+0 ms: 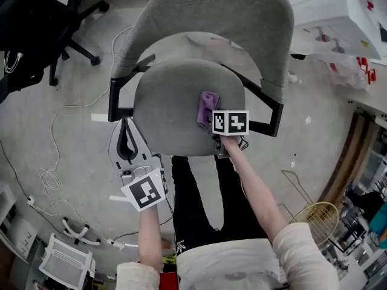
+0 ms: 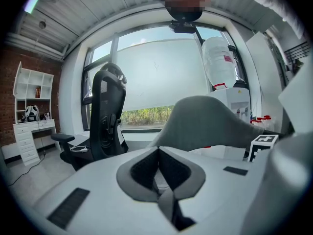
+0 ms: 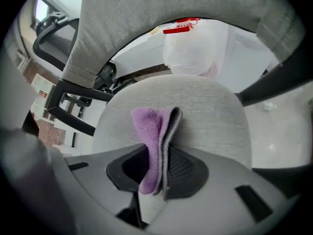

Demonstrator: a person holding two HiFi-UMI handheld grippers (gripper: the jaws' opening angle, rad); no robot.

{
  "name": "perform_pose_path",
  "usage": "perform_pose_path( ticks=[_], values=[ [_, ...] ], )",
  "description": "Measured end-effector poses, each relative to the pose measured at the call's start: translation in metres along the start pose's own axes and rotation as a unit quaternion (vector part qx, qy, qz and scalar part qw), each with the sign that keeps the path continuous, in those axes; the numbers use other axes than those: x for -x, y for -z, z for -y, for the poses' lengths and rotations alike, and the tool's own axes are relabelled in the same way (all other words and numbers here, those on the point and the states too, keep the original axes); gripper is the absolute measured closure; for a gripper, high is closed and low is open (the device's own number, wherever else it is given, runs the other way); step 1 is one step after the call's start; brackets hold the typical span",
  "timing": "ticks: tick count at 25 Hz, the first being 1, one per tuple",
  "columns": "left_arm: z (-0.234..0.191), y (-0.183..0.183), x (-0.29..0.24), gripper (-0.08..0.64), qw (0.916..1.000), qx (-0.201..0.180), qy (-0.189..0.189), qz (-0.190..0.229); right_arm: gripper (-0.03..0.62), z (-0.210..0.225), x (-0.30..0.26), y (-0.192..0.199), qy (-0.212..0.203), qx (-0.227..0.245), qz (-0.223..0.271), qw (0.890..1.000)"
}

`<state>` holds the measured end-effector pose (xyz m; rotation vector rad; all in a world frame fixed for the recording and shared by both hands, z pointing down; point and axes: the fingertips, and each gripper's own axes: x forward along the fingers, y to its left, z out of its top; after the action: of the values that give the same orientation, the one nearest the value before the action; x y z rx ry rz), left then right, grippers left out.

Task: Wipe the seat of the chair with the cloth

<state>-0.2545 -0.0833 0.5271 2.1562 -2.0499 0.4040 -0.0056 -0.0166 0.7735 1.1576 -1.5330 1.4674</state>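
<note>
cloth (image 3: 154,146) on grey seat (image 1: 169,113), clenched in right fingers (image 3: 185,169); left fingers (image 2: 142,170) together; concrete floor (image 1: 72,138)

Grey chair seat (image 1: 175,110) on a concrete floor (image 1: 78,132).
A folded purple cloth (image 1: 208,106) lies on the seat, apparently resting just short of its front edge, right of centre. White cables (image 1: 47,175) trail over the floor beyond the seat's left edge.
</note>
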Motion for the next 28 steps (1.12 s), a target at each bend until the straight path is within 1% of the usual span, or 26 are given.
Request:
perform_pose_path(
  ticks=[4, 9, 14, 17, 19, 23, 25, 26, 28],
  values=[
    [0.022, -0.005, -0.003, 0.548, 0.9999, -0.004, 0.014, 0.002, 0.497, 0.047, 0.021, 0.008, 0.048, -0.020, 0.005, 0.999],
    [0.046, -0.011, -0.005, 0.548, 0.9996, -0.006, 0.028, -0.001, 0.497, 0.087, 0.042, 0.018, 0.105, -0.035, 0.007, 0.994],
    [0.069, -0.021, -0.005, 0.548, 0.9993, -0.006, 0.036, 0.008, 0.499, 0.101, 0.056, 0.021, 0.163, -0.033, 0.014, 0.986],
    [0.077, -0.023, -0.007, 0.548, 0.9990, -0.010, 0.042, 0.012, 0.499, 0.106, 0.059, 0.022, 0.186, -0.063, 0.025, 0.980],
    [0.080, -0.022, -0.006, 0.548, 0.9990, -0.010, 0.043, 0.011, 0.499, 0.108, 0.060, 0.023, 0.194, -0.080, 0.028, 0.977],
    [0.078, -0.020, -0.002, 0.548, 0.9993, -0.007, 0.037, 0.007, 0.499, 0.109, 0.061, 0.023, 0.194, -0.082, 0.028, 0.977],
    [0.072, -0.020, 0.000, 0.548, 0.9996, -0.005, 0.028, 0.007, 0.499, 0.106, 0.063, 0.021, 0.189, -0.066, 0.031, 0.979],
    [0.068, -0.020, 0.001, 0.548, 0.9997, -0.005, 0.023, 0.007, 0.499, 0.103, 0.064, 0.018, 0.184, -0.049, 0.033, 0.981],
    [0.054, -0.019, 0.003, 0.548, 0.9999, -0.006, 0.010, 0.008, 0.499, 0.087, 0.065, 0.011, 0.160, -0.014, 0.042, 0.986]
  ],
)
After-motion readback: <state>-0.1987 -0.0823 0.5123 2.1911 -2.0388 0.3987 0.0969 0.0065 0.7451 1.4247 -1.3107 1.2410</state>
